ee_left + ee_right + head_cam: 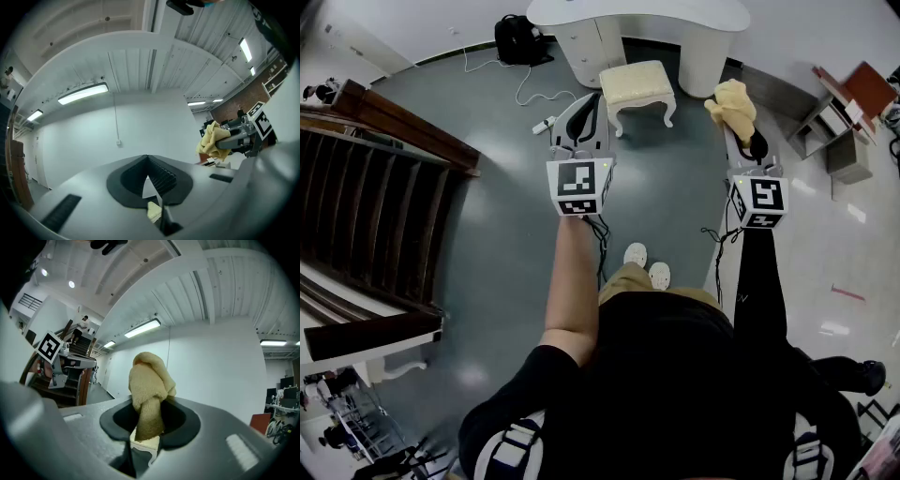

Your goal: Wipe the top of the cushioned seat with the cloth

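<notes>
The fluffy pale-yellow cloth [730,105], bunched into a soft lump, sits pinched in the right gripper's [748,142] clamped jaws, in the air beside the cream cushioned seat [636,84], while the left gripper [591,103] hangs closed and empty.

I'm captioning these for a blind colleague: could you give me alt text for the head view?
Seen from above, a person holds out two grippers: the right gripper clamps a yellow cloth, the left gripper holds nothing. Ahead on the grey floor stands a cream cushioned seat, before a white desk.
</notes>
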A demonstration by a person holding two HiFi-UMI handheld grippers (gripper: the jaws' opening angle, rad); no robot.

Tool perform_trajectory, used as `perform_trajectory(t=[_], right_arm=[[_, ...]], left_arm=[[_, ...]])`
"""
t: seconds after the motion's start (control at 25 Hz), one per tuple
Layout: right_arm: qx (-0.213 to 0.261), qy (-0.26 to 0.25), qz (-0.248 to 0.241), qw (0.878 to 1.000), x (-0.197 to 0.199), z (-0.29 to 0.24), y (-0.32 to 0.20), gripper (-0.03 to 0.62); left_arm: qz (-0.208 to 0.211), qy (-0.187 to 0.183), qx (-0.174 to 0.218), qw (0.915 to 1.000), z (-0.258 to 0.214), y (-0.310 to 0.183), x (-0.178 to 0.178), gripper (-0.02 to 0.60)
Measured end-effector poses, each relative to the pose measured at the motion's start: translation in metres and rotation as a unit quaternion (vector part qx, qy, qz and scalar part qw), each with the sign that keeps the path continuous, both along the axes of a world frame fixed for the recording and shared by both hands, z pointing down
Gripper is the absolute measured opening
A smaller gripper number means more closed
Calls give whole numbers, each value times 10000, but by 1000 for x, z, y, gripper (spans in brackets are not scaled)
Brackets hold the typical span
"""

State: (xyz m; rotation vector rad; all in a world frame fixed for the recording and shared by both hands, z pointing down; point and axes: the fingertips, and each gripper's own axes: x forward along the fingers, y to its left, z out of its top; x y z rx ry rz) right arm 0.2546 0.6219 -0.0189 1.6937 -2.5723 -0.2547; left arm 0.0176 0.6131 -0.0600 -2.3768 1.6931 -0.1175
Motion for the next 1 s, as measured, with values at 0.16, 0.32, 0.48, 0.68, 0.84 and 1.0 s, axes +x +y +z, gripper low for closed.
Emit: perform_trajectory(t=[0.16, 0.32, 0.48, 0.68, 0.84, 1.0], right_arm=[[62, -34, -31, 10000, -3, -2, 0, 104], [106, -98, -28, 9999, -7, -2, -1, 103], [93, -208, -71, 9997, -17, 4, -6, 103], [71, -369, -61, 9993, -25, 9, -29, 103], [139, -228, -86, 9996, -35, 12, -62, 103], [225, -115, -123, 9996, -46, 11, -103, 103]], left_arm=[[-71, 34, 12, 10000, 1, 3, -3, 8], [-108, 99, 14, 9999, 3, 6, -7, 8], [-184, 154, -32, 9997, 10, 2, -21, 8], [-228, 273, -19, 9994, 14, -19, -38, 8], [-186, 287, -38, 9994, 19, -52, -48, 8], [-107, 333, -31, 9994, 17, -96, -56, 8]])
